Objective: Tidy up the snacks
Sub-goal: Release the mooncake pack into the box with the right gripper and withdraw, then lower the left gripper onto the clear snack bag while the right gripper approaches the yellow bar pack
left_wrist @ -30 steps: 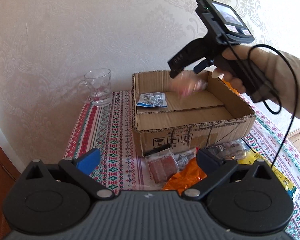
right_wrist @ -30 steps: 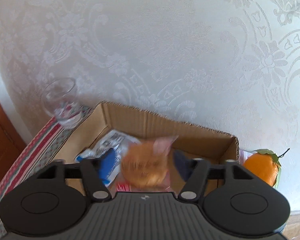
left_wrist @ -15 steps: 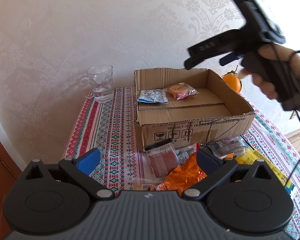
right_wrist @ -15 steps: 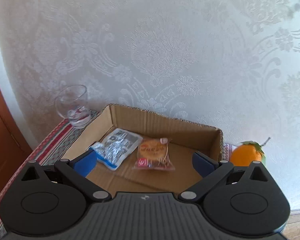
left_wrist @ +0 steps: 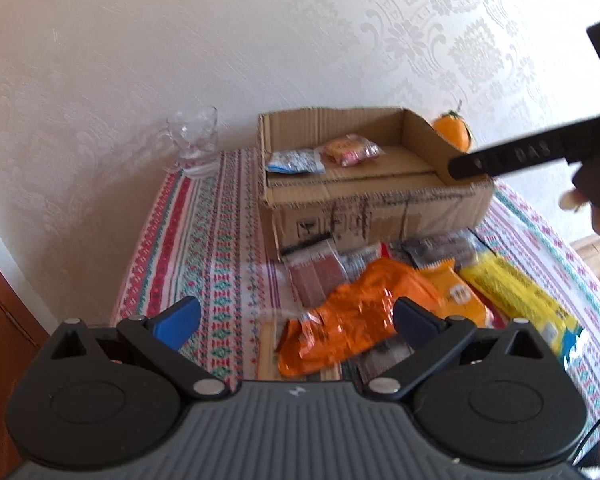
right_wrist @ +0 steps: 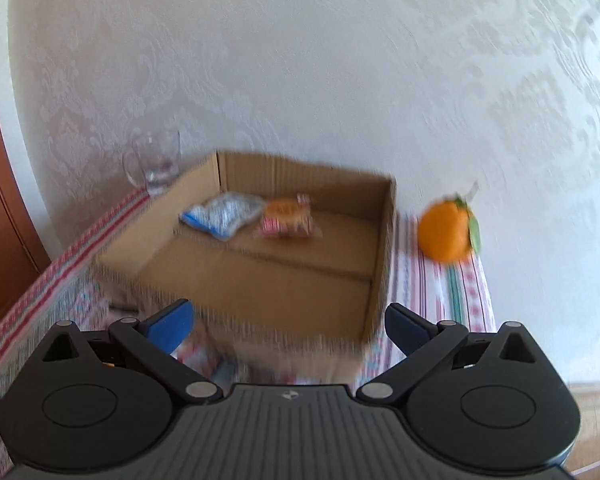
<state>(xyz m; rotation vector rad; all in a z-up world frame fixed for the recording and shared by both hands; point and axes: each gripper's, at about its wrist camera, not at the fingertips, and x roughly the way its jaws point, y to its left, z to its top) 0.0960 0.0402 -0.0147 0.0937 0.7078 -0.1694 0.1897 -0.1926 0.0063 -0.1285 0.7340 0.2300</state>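
An open cardboard box [left_wrist: 380, 208] [right_wrist: 284, 296] stands on the patterned tablecloth. Inside lie a blue-white packet [left_wrist: 296, 161] [right_wrist: 222, 214] and an orange-pink snack packet [left_wrist: 350, 150] [right_wrist: 287, 218]. Loose snacks lie in front of the box: an orange foil bag [left_wrist: 356, 316], a brown packet [left_wrist: 314, 276], a dark packet [left_wrist: 440, 248] and a yellow bag [left_wrist: 516, 296]. My left gripper [left_wrist: 296, 318] is open and empty, above the orange foil bag. My right gripper [right_wrist: 288, 324] is open and empty, held above the box's near right side; one finger [left_wrist: 508, 158] shows in the left wrist view.
A glass mug [left_wrist: 194, 144] [right_wrist: 156, 164] stands left of the box by the wall. An orange with a leaf [left_wrist: 452, 130] [right_wrist: 446, 232] sits right of the box. Wallpapered wall behind. Brown wood [right_wrist: 4, 208] at the left; table edge drops at the right.
The right gripper let the orange-pink packet fall into the box, opened, and drew back to the right. The left gripper moved nearer over the loose snacks.
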